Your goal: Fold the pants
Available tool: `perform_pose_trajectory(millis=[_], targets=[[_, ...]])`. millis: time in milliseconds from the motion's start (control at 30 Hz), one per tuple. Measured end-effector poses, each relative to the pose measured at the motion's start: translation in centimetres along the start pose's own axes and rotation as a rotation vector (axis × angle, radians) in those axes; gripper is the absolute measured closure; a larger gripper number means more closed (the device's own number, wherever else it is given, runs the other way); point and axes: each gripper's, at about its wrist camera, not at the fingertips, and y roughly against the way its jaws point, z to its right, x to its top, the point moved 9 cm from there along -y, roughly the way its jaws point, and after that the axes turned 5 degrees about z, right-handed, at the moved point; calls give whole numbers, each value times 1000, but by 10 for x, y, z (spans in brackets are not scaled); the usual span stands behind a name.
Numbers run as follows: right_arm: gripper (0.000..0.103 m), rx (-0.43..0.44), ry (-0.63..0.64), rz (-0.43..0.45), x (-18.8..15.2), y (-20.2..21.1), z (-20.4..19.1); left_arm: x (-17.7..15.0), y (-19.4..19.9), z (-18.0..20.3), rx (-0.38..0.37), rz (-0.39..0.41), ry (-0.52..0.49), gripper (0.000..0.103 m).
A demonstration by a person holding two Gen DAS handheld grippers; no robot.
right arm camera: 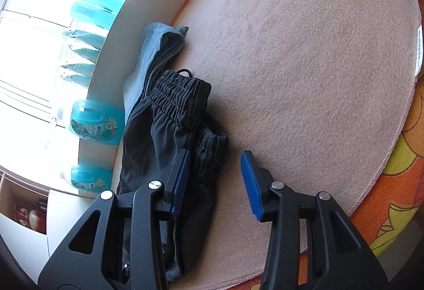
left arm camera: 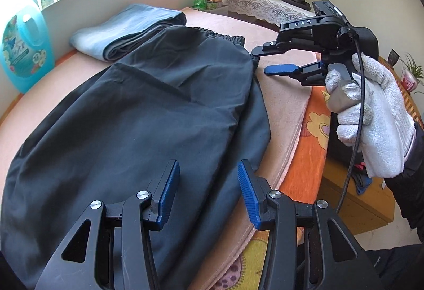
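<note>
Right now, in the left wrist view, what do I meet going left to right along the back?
Turquoise detergent bottle → folded blue cloth → dark pants' elastic waistband → right tongs → gloved hand.

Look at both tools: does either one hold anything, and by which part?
Nothing is held. The left tool stands open above the dark pants, and the right tool stands open beside their elastic waistband, pads clear of the cloth.

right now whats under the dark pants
A pinkish mat lies under the dark pants, over an orange flowered cloth. What lies beneath the mat is covered.
</note>
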Motion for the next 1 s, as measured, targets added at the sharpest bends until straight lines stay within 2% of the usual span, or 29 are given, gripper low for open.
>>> perform_pose_trajectory(millis=[133, 200, 267, 300, 333, 467, 567, 667, 733, 800, 833, 900, 967, 1000], targets=[[60, -11, 28, 2, 4, -7, -5, 4, -13, 3, 29, -4, -42, 59], [60, -14, 35, 7, 6, -10, -7, 4, -18, 1, 69, 2, -81, 65], [63, -15, 45, 2, 5, -13, -10, 4, -21, -3, 80, 12, -80, 87], [68, -17, 53, -10, 3, -15, -11, 5, -20, -6, 65, 22, -61, 91], [77, -20, 58, -21, 0, -18, -11, 6, -19, -9, 55, 25, -41, 97], [86, -15, 84, -12, 1, -16, -11, 16, -2, -17, 42, 79, -3, 99], [88, -11, 79, 5, 7, -13, -9, 16, 13, -18, 21, 91, -2, 99], [89, -8, 74, 38, 15, -9, -7, 12, 24, -23, 45, 107, -6, 100], [89, 6, 58, 26, 13, -9, -7, 12, 28, -26, 51, 132, -2, 100], [89, -8, 77, 21, 11, -10, -7, 14, 26, -22, 19, 126, -2, 100], [89, -17, 85, 22, 11, -10, -7, 14, 23, -17, -3, 112, -12, 100], [89, -17, 89, 19, 11, -10, -7, 15, 14, -5, -9, 79, -57, 89], [89, -20, 98, 21, 12, -9, -8, 13, 4, 5, -9, 54, -99, 50], [89, -25, 104, 23, 12, -9, -9, 13, 0, 10, -6, 51, -119, 49]])
